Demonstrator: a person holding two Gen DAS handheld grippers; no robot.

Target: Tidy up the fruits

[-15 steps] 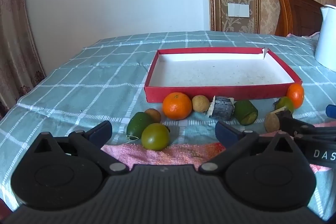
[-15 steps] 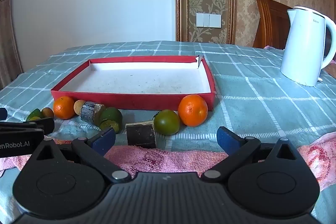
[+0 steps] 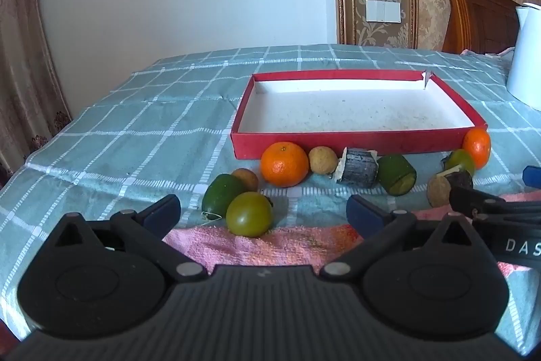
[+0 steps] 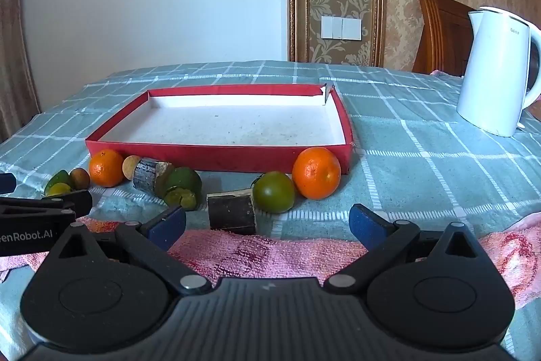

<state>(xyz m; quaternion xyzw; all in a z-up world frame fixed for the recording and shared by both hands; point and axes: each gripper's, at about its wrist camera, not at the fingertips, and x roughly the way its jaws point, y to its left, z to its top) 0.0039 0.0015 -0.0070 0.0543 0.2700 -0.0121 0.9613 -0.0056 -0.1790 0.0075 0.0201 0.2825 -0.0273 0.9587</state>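
Observation:
A shallow red tray (image 3: pixel 355 146) (image 4: pixel 216 158) with a bare white floor lies on the checked cloth. Fruit is strewn along its near wall: an orange (image 3: pixel 284 164), two small brown fruits (image 3: pixel 323 160), a dark cane piece (image 3: pixel 358 163), a cut green fruit (image 3: pixel 396 174), a green tomato (image 3: pixel 249 214) and a green avocado (image 3: pixel 221 195). In the right wrist view a second orange (image 4: pixel 316 173), a green tomato (image 4: pixel 274 192) and a dark block (image 4: pixel 231 211) lie close ahead. My left gripper (image 3: pixel 263 213) and right gripper (image 4: pixel 267 224) both stand open, holding nothing, just short of the fruit.
A white kettle (image 4: pixel 497 73) stands at the right rear of the table. A pink towel (image 4: pixel 270 254) lies under both grippers at the near edge. A wooden chair back (image 4: pixel 439 29) rises behind the table. A curtain (image 3: pixel 20 56) hangs at the left.

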